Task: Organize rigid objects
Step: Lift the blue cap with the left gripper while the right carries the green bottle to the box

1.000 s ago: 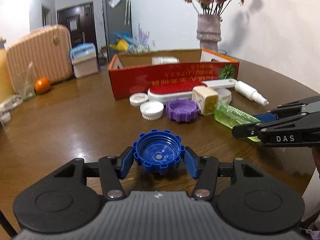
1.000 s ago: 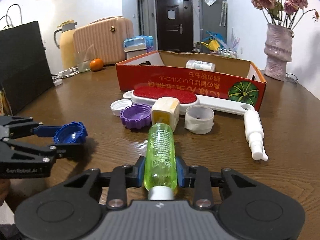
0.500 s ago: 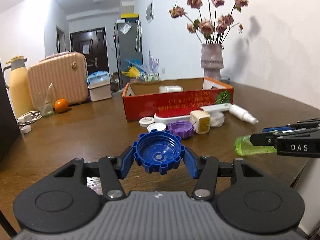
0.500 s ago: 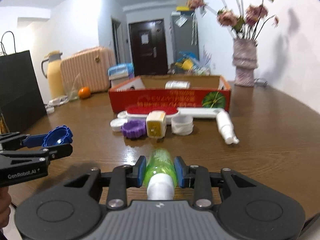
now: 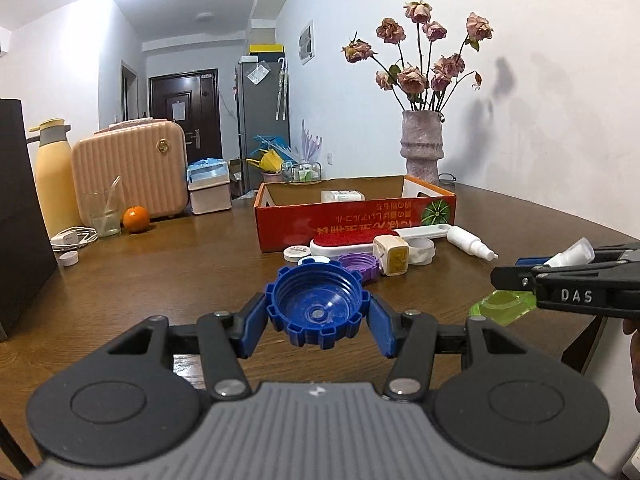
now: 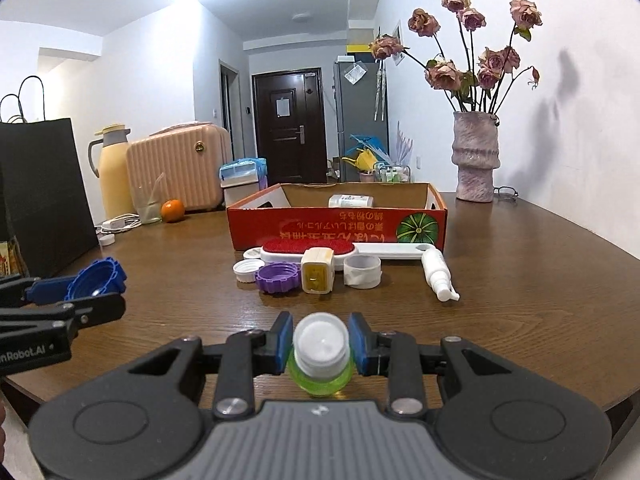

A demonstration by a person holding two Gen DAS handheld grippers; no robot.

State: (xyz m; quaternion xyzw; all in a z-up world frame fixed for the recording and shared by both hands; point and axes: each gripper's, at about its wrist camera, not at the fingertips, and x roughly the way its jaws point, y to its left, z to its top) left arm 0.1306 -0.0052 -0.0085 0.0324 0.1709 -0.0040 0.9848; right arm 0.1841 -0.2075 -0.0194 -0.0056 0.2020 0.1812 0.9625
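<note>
Blue cap (image 5: 318, 307) sits clamped in my left gripper (image 5: 318, 320) above the table (image 5: 168, 272); my right gripper (image 6: 320, 346) grips the green bottle (image 6: 321, 382), its white cap facing me.

Bright ceiling glare overhead; sharp frames, fisheye-bent, dark-cornered edges.
</note>
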